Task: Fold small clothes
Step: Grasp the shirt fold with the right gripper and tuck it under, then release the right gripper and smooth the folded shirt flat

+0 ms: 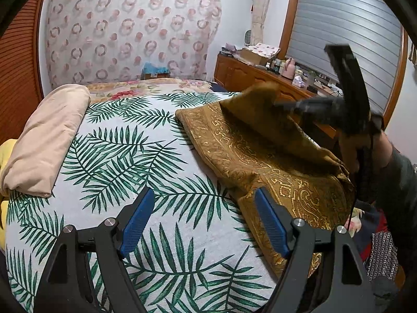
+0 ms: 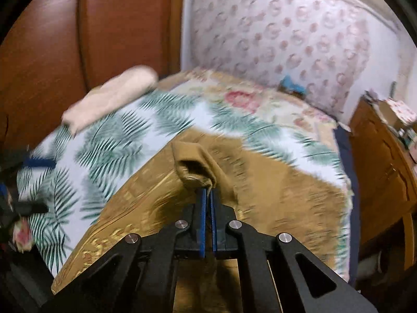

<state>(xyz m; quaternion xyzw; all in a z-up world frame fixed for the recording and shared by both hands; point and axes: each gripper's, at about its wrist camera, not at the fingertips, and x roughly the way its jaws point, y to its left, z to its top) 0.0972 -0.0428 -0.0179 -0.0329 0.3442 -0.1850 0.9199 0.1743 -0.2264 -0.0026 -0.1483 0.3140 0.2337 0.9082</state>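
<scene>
On the bed (image 1: 161, 234) with its palm-leaf sheet, the brown gold-patterned cloth (image 1: 273, 161) lies at the right side, one corner lifted by the right tongs (image 2: 207, 193) clamped on it, while the left tongs (image 1: 203, 203) hover apart just above the sheet beside a folded beige cloth (image 1: 47, 143).

Soft indoor light; right view motion-blurred.

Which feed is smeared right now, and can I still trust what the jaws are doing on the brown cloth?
Left wrist view: mostly sharp, fisheye-bent at the edges; left gripper jaws open, only the right gripper is blurred. Right wrist view: heavy motion smear over the leaf-print sheet, but the jaws read clearly, shut on the brown cloth.
</scene>
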